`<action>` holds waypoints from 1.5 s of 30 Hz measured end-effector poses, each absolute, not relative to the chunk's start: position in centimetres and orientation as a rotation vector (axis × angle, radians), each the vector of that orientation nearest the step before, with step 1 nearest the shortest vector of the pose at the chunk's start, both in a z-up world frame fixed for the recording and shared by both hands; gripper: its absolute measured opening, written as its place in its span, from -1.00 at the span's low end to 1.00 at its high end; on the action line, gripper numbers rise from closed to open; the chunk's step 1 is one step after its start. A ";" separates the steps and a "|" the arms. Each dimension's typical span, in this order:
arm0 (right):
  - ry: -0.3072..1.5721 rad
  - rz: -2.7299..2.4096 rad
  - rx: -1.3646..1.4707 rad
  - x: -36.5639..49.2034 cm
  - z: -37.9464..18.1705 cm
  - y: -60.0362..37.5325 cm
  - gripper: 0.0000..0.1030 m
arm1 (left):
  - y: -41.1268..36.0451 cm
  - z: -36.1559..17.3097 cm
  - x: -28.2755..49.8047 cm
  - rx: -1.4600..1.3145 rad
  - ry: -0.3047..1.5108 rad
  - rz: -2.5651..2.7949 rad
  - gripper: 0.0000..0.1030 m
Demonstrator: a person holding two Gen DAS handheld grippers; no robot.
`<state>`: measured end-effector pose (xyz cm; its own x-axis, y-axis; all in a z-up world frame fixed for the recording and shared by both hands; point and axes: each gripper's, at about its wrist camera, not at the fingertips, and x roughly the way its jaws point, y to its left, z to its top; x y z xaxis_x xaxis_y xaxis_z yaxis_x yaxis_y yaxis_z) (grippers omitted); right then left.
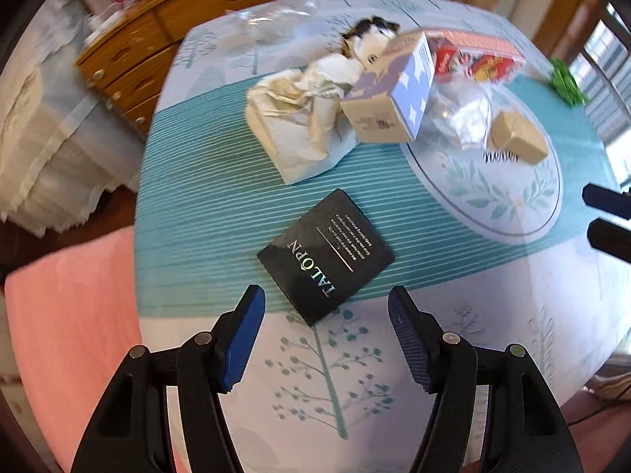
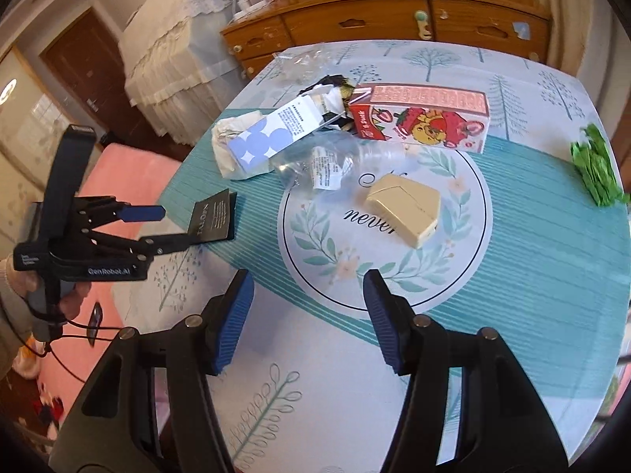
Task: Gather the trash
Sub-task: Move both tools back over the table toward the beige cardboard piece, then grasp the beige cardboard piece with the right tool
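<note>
Left tool [image 1: 326, 307] spread wide just before flat matte-black "TALON" card [image 1: 325, 256]; right tool [image 2: 307, 291] likewise spread, beside it.

black "talon" card [image 1: 325, 257]: flat, nearest the table edge. crumpled paper bag [image 1: 301, 126]: beyond the card. blue-white carton [image 1: 388, 94]: tipped against the bag. strawberry juice box [image 2: 420, 118]: on its side, behind the carton. beige box [image 2: 404, 209]: right of the card.

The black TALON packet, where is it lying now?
The black TALON packet lies flat on the table's teal stripes, just ahead of the open left gripper, nearer than the crumpled paper bag.
</note>
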<state>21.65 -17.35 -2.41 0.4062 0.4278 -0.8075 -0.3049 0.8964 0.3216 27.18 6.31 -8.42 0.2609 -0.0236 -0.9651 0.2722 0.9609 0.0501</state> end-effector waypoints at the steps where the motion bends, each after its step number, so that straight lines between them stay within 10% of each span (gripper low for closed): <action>1: 1.057 0.449 0.146 21.5 -2.6 -17.2 0.06 | 6.3 -8.9 27.6 0.249 1.301 -0.225 0.29; 22: 1.005 0.177 0.331 19.8 -5.4 -14.8 0.06 | 10.5 -12.4 33.8 0.373 1.347 -0.526 0.29; 31: 1.005 0.203 0.309 20.7 -5.2 -13.5 0.06 | 16.0 -12.4 35.3 0.194 1.408 -0.353 -0.79; 45: 0.976 0.186 0.159 24.2 -3.5 -17.3 0.06 | 13.1 -8.6 32.8 -0.110 1.317 -0.167 -0.84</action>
<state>24.16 -17.32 -3.54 0.5470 0.2275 -0.8056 -0.0853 0.9725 0.2167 32.75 13.15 -8.65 0.2421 -0.1836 -0.9527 0.0595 0.9829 -0.1743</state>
